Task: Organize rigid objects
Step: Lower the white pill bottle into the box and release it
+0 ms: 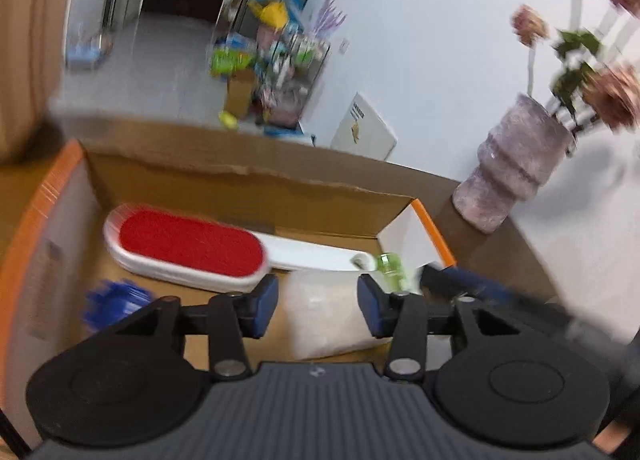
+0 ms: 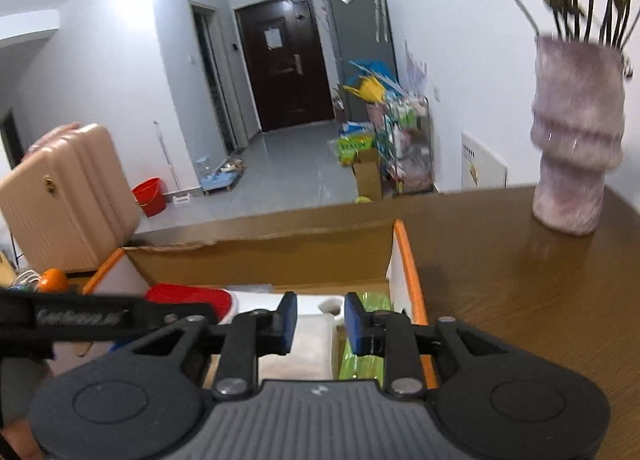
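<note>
Hovering over cardboard box (image 1: 224,176) on desk (image 2: 520,300): left tongs (image 1: 318,304) and right tongs (image 2: 321,322) parted, empty. Lint brush (image 1: 192,246) lay inside. Writing illegible.

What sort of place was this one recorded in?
Most likely a lived-in flat, near its entrance: a dark front door down a tiled hallway, a suitcase, and a vase of flowers on a wooden table.

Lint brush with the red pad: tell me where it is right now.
In the left wrist view the lint brush lies inside the cardboard box, along its far wall toward the left, its white handle reaching right toward the green bottle.
</note>
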Available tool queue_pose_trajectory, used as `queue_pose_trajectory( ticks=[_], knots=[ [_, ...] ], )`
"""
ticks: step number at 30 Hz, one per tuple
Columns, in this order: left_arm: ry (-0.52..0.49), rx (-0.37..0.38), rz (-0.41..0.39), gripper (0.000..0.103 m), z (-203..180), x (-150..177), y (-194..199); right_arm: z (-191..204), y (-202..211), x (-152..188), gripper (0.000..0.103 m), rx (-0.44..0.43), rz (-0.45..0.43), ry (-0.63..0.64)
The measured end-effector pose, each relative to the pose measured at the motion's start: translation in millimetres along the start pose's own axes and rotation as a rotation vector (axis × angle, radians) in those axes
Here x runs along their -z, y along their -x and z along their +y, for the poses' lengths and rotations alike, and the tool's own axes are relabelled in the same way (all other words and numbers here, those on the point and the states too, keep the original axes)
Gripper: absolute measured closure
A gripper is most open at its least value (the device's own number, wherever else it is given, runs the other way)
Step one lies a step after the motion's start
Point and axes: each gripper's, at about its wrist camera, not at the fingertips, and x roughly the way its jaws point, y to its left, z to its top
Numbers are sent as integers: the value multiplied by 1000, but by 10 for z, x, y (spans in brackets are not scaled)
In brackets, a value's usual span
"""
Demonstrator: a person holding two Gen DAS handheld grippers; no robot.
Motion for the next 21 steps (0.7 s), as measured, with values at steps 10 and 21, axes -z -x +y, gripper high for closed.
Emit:
queue_pose_trajectory(
  ticks=[10,21],
  knots=[
    [-335,-383,-137,25,41,430,1273,31,1233,-40,39,-7,-36,172],
    [-258,-428,-270,17,146,936,2368,202,1981,339,30,-22,-78,184]
  ],
)
